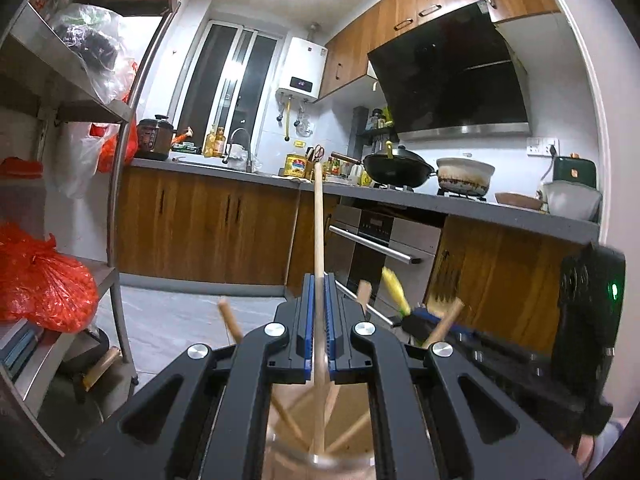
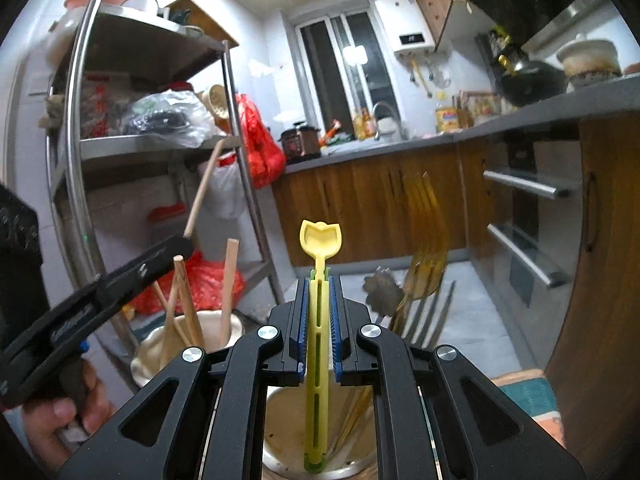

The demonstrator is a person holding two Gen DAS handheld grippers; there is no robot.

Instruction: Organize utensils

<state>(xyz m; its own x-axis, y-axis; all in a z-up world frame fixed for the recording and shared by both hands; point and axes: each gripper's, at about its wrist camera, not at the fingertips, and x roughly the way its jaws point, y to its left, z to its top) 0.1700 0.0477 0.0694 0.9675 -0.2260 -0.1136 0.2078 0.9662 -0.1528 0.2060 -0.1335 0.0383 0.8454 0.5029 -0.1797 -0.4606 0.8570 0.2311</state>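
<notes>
In the left wrist view my left gripper (image 1: 319, 280) is shut on a long wooden chopstick (image 1: 318, 216). It stands upright, with its lower end among several other wooden sticks in a holder (image 1: 320, 458) below. The right wrist view shows my right gripper (image 2: 320, 280) shut on a yellow plastic spoon (image 2: 320, 240), bowl end up. The spoon's foot reaches into a metal cup (image 2: 280, 420) that holds amber chopsticks and metal forks (image 2: 430, 320). To the left in that view are the left gripper (image 2: 178, 246), its chopstick (image 2: 204, 188) and a cream holder (image 2: 146, 354) of wooden sticks.
A steel shelf rack (image 2: 76, 160) with red bags (image 1: 40, 280) stands to the left. A grey counter (image 1: 400, 194) over wood cabinets carries a wok (image 1: 396, 166) and a pot. Oven handles (image 2: 524, 186) stick out on the right. A person's hand (image 2: 52, 412) grips the left tool.
</notes>
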